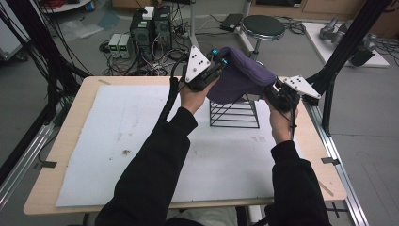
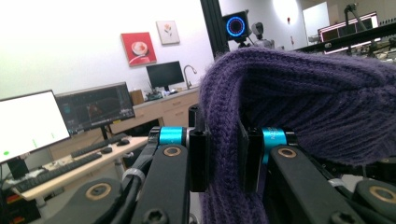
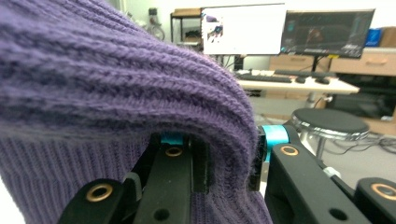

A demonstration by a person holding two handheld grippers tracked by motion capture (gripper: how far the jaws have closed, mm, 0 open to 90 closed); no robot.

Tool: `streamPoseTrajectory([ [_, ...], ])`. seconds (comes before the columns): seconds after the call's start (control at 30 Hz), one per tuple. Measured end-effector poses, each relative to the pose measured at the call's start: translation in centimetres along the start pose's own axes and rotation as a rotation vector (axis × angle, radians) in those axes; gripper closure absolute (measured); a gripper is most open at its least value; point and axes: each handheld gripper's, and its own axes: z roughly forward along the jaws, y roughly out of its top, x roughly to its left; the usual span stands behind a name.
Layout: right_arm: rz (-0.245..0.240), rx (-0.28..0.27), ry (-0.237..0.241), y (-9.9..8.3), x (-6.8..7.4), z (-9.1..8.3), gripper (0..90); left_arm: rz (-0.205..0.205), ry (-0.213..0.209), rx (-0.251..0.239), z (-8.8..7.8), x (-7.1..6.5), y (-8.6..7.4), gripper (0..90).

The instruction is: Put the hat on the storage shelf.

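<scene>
— Black sleeves come in from six o'clock, and each hand carries a claw. What has the left claw [image 2: 219, 156] got?

— Its jaws are pinched tight on a fold of the purple knit hat [image 2: 299, 98]; the ribbed edge runs down between the pads in the left gripper view. From above, that left claw [image 1: 217, 60] sits at the hat's ten o'clock side.

— And the right claw [image 3: 229, 163]?

— Same story: clamped on the hat's rim, with the knit [image 3: 107, 84] bulging over the jaws. In the high view the right claw [image 1: 277, 89] is at about four o'clock of the hat [image 1: 242, 75].

— So where is the hat itself?

— Stretched between the two claws, held up in the air, draped just above the black wire rack [image 1: 234, 114]. Whether it touches the rack's top I can't tell.

— And the rack?

— It stands upright on the white sheet [image 1: 141, 141] that covers the desk [image 1: 70, 136], toward one o'clock from the desk's middle. Beyond the desk, at twelve o'clock, a round black stool [image 1: 263, 26] stands on the floor.
</scene>
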Motion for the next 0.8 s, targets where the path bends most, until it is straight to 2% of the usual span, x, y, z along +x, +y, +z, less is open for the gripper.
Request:
streamPoseTrajectory([
  [0.17,0.018,0.045,0.040,-0.9,-0.2,0.0,78.5,-0.015,0.006,0.030,-0.2,-0.1,-0.7,78.6],
  [0.23,0.009,0.067,0.048,-1.2,-0.2,0.1,78.5,-0.029,0.003,0.048,-0.2,-0.1,-1.0,78.6],
  [0.3,-0.002,0.098,0.057,-1.5,-0.2,0.2,78.4,-0.025,0.009,0.071,-0.3,-0.2,-1.4,78.7],
  [0.43,-0.002,0.150,0.058,-2.2,-0.1,0.5,78.1,-0.021,0.020,0.097,-0.4,-0.5,-2.4,78.6],
  [0.7,-0.012,0.197,0.034,-3.4,-0.2,0.7,77.9,-0.066,0.019,0.121,-0.6,-0.9,-4.6,77.5],
  [0.8,-0.005,0.208,0.029,-3.6,-0.4,0.7,77.8,-0.094,0.019,0.125,-0.7,-1.0,-5.2,77.3],
])
